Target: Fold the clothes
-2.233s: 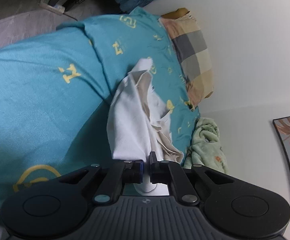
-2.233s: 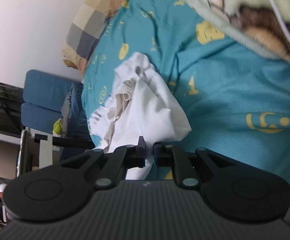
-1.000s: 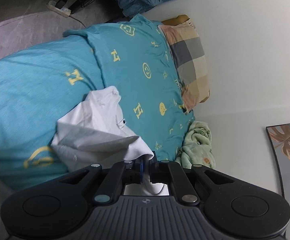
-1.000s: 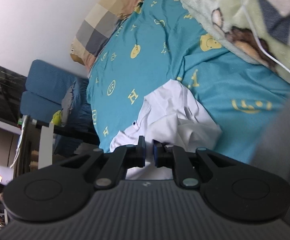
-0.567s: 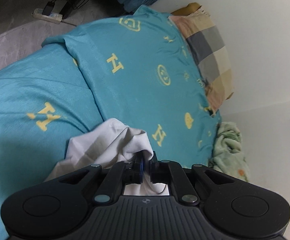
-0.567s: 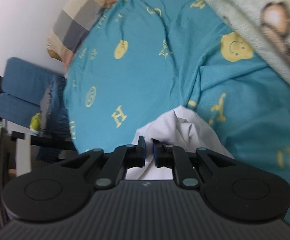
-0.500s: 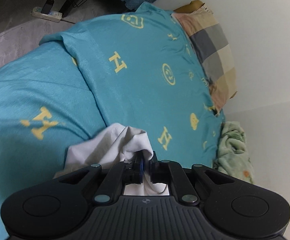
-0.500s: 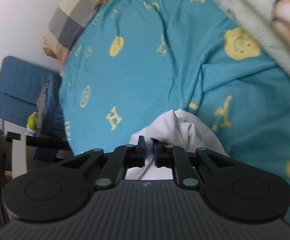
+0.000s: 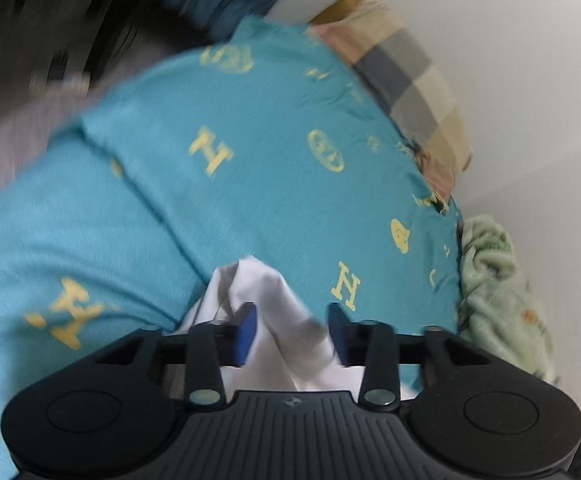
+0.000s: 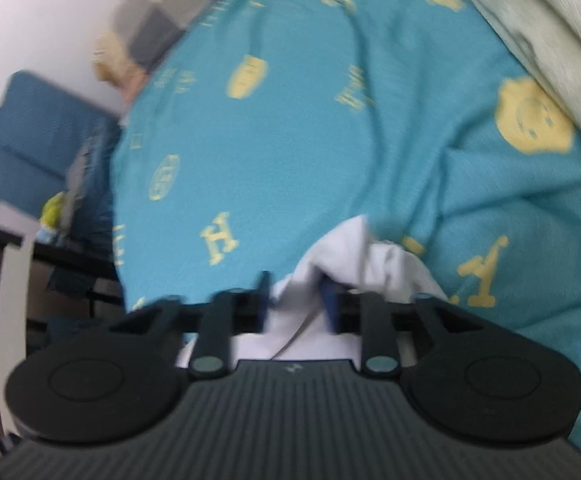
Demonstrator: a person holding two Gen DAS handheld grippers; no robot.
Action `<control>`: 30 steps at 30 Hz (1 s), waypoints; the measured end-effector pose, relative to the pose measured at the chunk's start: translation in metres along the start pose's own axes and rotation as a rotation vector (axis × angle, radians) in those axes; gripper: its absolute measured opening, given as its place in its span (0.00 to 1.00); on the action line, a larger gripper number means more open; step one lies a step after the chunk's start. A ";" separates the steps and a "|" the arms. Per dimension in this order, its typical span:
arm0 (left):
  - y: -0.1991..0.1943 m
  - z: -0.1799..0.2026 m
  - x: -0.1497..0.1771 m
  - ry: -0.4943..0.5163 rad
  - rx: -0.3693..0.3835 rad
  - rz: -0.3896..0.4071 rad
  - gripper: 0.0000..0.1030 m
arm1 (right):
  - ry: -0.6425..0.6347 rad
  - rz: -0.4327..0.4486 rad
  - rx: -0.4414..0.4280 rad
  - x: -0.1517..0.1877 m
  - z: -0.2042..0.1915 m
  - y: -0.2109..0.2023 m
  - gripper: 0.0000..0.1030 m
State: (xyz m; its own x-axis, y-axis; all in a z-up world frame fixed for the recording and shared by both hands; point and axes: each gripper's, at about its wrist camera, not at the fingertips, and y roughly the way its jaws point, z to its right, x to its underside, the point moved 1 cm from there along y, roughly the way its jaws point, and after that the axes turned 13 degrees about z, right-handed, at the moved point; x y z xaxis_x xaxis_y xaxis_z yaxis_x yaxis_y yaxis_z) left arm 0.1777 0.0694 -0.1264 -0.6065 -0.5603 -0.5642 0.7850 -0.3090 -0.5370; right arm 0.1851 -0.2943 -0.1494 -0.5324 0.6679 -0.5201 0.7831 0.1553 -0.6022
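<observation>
A white garment (image 9: 274,320) lies bunched on the teal bedsheet (image 9: 250,168) with yellow prints. My left gripper (image 9: 292,330) is open, its fingers standing either side of a raised fold of the cloth. In the right wrist view the same white garment (image 10: 354,264) sits on the sheet (image 10: 310,140), and my right gripper (image 10: 296,300) is open with the cloth between its fingers. Both views are motion-blurred.
A checked pillow (image 9: 406,80) lies at the head of the bed by the white wall. A pale green blanket (image 9: 498,292) is bunched at the bed's edge and also shows in the right wrist view (image 10: 538,20). A blue chair (image 10: 42,148) stands beside the bed.
Both grippers were shut on the white garment half a second ago; both have opened and let go of it. The cloth now rests on the sheet.
</observation>
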 end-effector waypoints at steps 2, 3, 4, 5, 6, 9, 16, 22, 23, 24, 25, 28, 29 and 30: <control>-0.008 0.013 0.004 0.088 0.019 0.016 0.56 | -0.086 0.047 -0.037 0.002 -0.015 -0.011 0.64; -0.010 0.019 0.007 0.137 0.026 0.022 0.59 | -0.139 0.060 -0.055 0.005 -0.021 -0.013 0.63; -0.009 0.026 0.011 0.194 0.030 0.022 0.60 | -0.193 0.071 -0.073 0.009 -0.027 -0.014 0.63; -0.007 0.032 0.015 0.252 0.026 0.019 0.60 | -0.246 0.083 -0.090 0.012 -0.034 -0.015 0.62; -0.003 0.036 0.020 0.299 0.015 0.017 0.60 | -0.300 0.094 -0.107 0.015 -0.040 -0.017 0.62; 0.010 0.041 0.034 0.400 -0.024 -0.005 0.60 | -0.440 0.070 -0.063 0.026 -0.045 0.003 0.60; 0.019 0.045 0.054 0.530 -0.054 -0.035 0.60 | -0.507 0.022 -0.030 0.035 -0.045 0.026 0.58; -0.006 0.058 0.064 0.568 -0.029 -0.028 0.60 | -0.487 0.055 -0.056 0.035 -0.047 -0.005 0.58; -0.012 0.061 0.066 0.579 -0.025 -0.024 0.60 | -0.487 0.051 -0.058 0.036 -0.046 -0.011 0.58; -0.017 0.064 0.069 0.589 -0.022 -0.020 0.60 | -0.483 0.046 -0.061 0.037 -0.045 -0.017 0.58; -0.023 0.067 0.072 0.600 -0.018 -0.016 0.60 | -0.478 0.041 -0.062 0.039 -0.043 -0.021 0.58; -0.032 0.071 0.082 0.631 -0.019 -0.030 0.60 | -0.466 0.007 -0.046 0.046 -0.038 -0.027 0.58; -0.031 0.072 0.086 0.641 -0.020 -0.043 0.60 | -0.468 -0.004 -0.032 0.047 -0.036 -0.025 0.57; -0.029 0.072 0.090 0.650 -0.025 -0.054 0.60 | -0.469 -0.017 -0.019 0.048 -0.034 -0.021 0.57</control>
State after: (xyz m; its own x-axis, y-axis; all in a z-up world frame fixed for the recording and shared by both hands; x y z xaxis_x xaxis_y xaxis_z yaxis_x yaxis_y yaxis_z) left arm 0.1095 -0.0271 -0.1166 -0.6041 0.0370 -0.7961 0.7528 -0.3013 -0.5852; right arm 0.1537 -0.2405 -0.1414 -0.6297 0.2643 -0.7305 0.7763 0.1793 -0.6043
